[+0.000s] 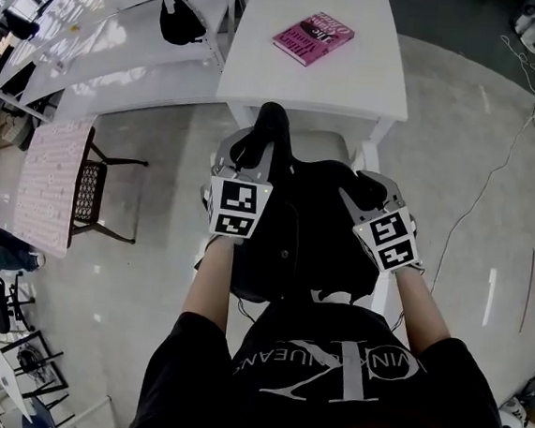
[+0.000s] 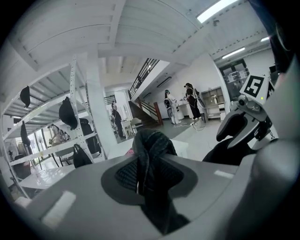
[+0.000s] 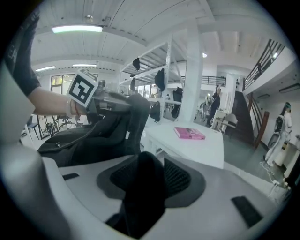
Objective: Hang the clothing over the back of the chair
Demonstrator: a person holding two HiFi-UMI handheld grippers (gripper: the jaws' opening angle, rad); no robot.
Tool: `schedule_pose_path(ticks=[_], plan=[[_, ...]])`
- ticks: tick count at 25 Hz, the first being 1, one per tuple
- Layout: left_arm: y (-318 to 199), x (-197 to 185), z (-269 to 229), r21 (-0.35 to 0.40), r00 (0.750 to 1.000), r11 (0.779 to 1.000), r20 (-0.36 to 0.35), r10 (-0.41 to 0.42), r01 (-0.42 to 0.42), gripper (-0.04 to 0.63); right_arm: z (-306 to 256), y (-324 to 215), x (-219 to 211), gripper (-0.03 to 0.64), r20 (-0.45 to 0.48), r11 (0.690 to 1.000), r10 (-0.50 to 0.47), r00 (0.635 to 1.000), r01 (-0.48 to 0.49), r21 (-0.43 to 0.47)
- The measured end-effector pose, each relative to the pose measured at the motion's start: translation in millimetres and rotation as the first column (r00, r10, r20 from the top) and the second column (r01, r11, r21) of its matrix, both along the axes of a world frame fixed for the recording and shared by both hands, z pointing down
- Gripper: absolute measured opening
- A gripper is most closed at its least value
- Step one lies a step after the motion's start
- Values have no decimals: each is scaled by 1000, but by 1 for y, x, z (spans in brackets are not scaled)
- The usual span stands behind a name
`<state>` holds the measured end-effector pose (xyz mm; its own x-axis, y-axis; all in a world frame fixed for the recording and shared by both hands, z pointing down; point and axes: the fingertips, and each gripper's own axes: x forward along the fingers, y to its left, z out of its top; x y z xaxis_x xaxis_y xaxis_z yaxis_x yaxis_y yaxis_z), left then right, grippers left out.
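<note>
A black garment [image 1: 308, 236] lies draped over the back of a white chair [image 1: 329, 147] just in front of me. My left gripper [image 1: 255, 143] is shut on a raised fold of it [image 2: 149, 143], pinched between the pads and standing up above the jaws. My right gripper [image 1: 371, 194] is at the garment's right side. In the right gripper view a lump of black cloth [image 3: 143, 180] sits between the jaws, which stand apart with both pads showing. That view also shows the left gripper [image 3: 110, 101] holding the cloth up. The chair's back is hidden under the cloth.
A white table [image 1: 336, 88] with a pink book [image 1: 313, 37] stands just beyond the chair. To the left are white shelves [image 1: 105, 42] with a black bag [image 1: 181, 21] and a dark metal chair [image 1: 91, 191]. A cable [image 1: 497, 174] runs over the floor at right. People stand far off.
</note>
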<state>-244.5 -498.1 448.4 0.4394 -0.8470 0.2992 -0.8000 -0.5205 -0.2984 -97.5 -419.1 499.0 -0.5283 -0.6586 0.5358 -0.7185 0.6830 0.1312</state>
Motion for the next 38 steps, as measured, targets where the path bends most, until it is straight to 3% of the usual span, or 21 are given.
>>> schedule_pose_path(ticks=[4,18,28,34,38], plan=[[6,2,19,-40,999,999,34,-3,4,89,1,5,3,152,39,1000,16,999,-15,-17],[29,0,61,-192,994,981,109,31,-9,106,1,17,0,153,47,1000,-3,999,4,-24],[51,-4,90,-355,986,935,153,61,-3,167,-2,22,0,153,62,1000,-6,998,7,-13],[68,-2,105,-426,975,905,201,98,-3,207,-2,28,7,153,64,1000,-3,998,4,-13],[73,-5,106,-443,977,896,194,89,7,216,-3,30,7,153,71,1000,-9,997,10,-10]])
